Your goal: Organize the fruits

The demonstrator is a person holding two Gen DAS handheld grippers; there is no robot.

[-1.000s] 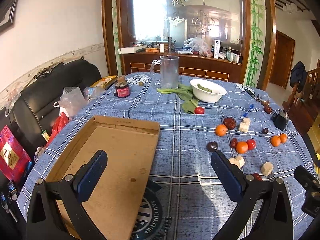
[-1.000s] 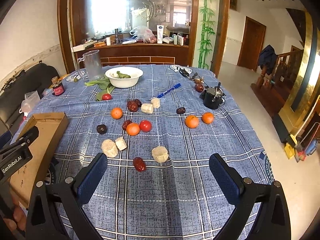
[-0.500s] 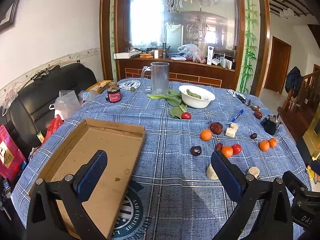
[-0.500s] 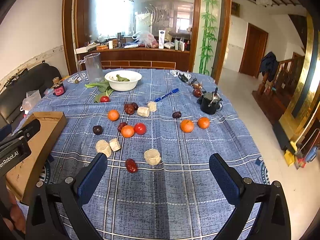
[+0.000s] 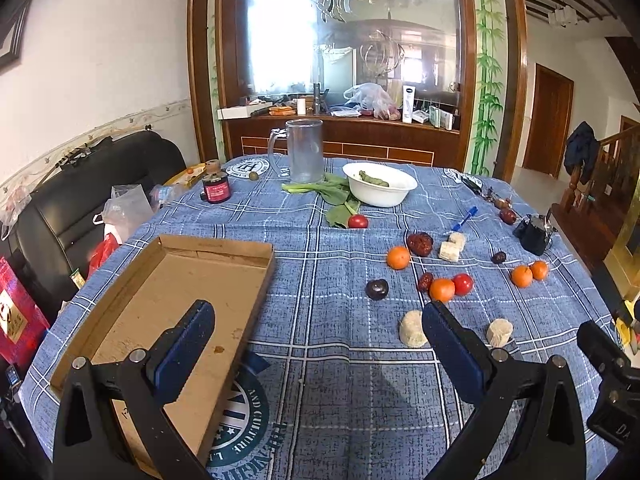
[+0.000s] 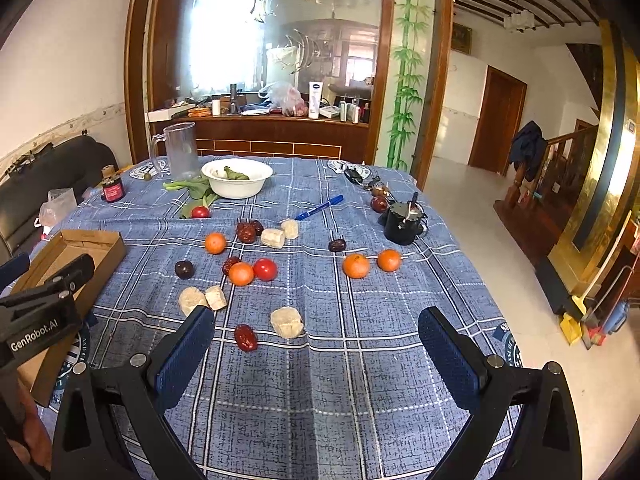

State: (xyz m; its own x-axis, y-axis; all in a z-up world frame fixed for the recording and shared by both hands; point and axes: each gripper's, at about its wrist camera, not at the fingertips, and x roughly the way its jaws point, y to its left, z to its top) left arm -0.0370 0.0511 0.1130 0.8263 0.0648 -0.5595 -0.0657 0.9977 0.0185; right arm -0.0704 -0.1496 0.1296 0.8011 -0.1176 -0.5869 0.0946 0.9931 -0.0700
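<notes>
Loose fruit is scattered over the blue checked tablecloth: several oranges (image 6: 241,273) (image 5: 398,257), small tomatoes (image 6: 265,269), a dark plum (image 5: 377,289) (image 6: 184,269), red dates (image 6: 245,337) and pale cut chunks (image 6: 286,322) (image 5: 412,328). A shallow cardboard tray (image 5: 168,292) (image 6: 100,246) lies empty at the left. My left gripper (image 5: 318,324) hangs open above the table beside the tray, holding nothing. My right gripper (image 6: 316,328) is open too, over the cloth just short of the nearest date and chunk.
At the back stand a white bowl (image 5: 380,190) with greens, a clear mug (image 5: 304,152) and a small dark jar (image 5: 215,188). A blue pen (image 6: 319,207) and a black pot (image 6: 402,222) lie right. A black sofa (image 5: 80,184) with bags borders the table's left.
Both grippers have drawn back and up from the table, so the fruit and tray look smaller and farther. Both stay open; nothing on the table has moved.
</notes>
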